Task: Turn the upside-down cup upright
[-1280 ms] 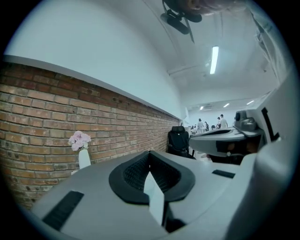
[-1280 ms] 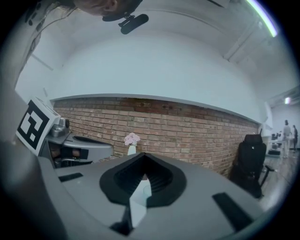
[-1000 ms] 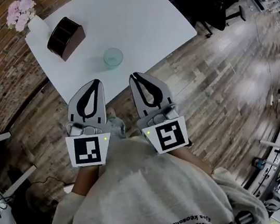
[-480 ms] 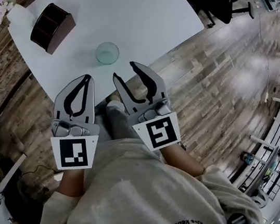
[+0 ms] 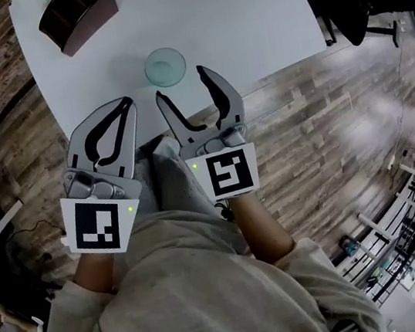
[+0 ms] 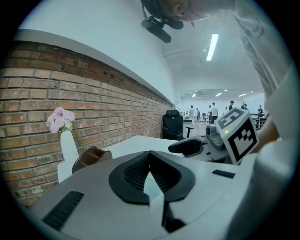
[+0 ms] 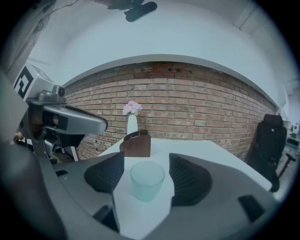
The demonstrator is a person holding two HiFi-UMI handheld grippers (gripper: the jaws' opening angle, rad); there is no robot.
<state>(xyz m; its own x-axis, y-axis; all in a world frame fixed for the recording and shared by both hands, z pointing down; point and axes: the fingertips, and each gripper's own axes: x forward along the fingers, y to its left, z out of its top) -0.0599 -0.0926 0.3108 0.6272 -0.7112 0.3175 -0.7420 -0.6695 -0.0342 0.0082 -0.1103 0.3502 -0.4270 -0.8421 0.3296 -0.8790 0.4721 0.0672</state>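
Cup (image 5: pixel 164 66) and right claw (image 5: pixel 181 84) are lined up but not yet touching. The claw's jaws are spread wide, having just been opening, and nothing sits between the pads. The pale frosted cup stands just beyond the tips, framed in the gap in the right gripper view. In the head view it lies a little toward that claw's left finger. Close beside it on the left, the left claw (image 5: pixel 127 102) has its jaws pressed together on nothing and points toward the same edge of the table (image 5: pixel 246 14). The cup rests on the white top near that front edge, well apart from the brown box (image 5: pixel 76 14) farther back. A white vase of pink flowers (image 7: pixel 132 123) stands by the brick wall beyond.

Because the cup sits off the middle of the gap, I judge the left finger could strike its wall as the claw goes forward. That would shove it across the smooth top or tip it over. The wall looks slick, so a light or off-centre pinch might let the cup swing or slip out as the wrist rolls it over. The edge and the floor are close if it drops on the near side.

Its long axis is vertical, as it stands on one end. The task says its mouth faces down, but the frosted wall does not let me confirm which end is closed.
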